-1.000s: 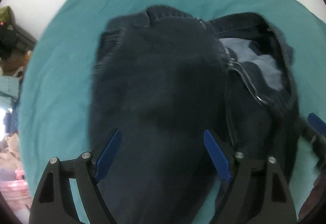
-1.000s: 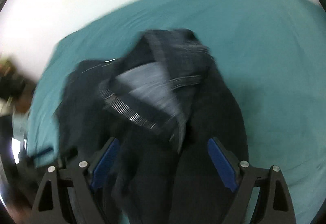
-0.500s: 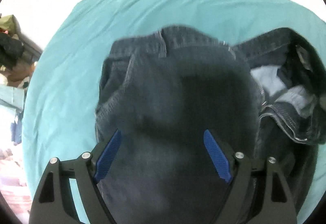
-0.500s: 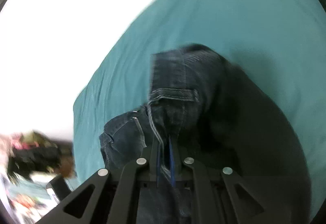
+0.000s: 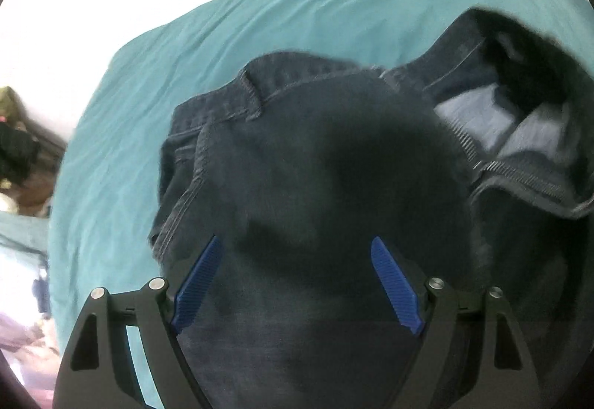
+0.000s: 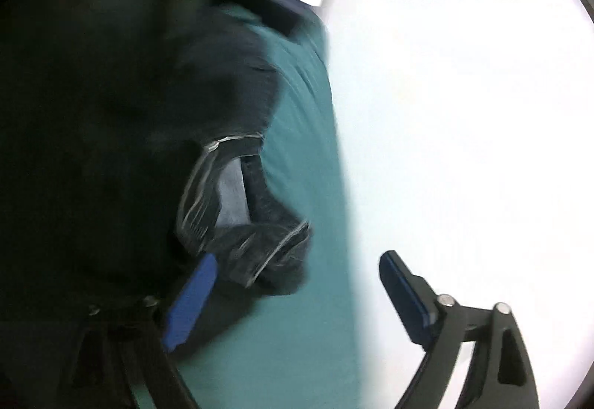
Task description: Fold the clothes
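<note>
While the dark jeans (image 5: 334,186) lie bunched on the teal bed sheet (image 5: 185,37), neither pair of tongs has hold of them. The left tongs (image 5: 297,282) stand wide, tilted steeply down over the middle of the garment; denim fills the gap between the blue pads (image 5: 196,282), but the pads do not press on it. The stance reads as a search for a grip point on the fabric, not as a carry.

The waistband (image 5: 282,74) sits at the far side in the left view, its belt loop uppermost. To the right, the fly lies open, so that the pale pocket lining (image 5: 479,112) and the zip teeth (image 5: 519,175) show. The garment is therefore not yet flat, and I judge the fold not properly begun.

The right tongs (image 6: 297,294) are opening, with the jaws well apart. A crumpled edge of the jeans lies just beside the left pad (image 6: 189,301); the right pad stands clear over sheet and bright background. That view is heavily blurred, so contact at the left pad cannot be confirmed. The spread jaws suggest a release, leaving the right side of the waist loose on the bed.
</note>
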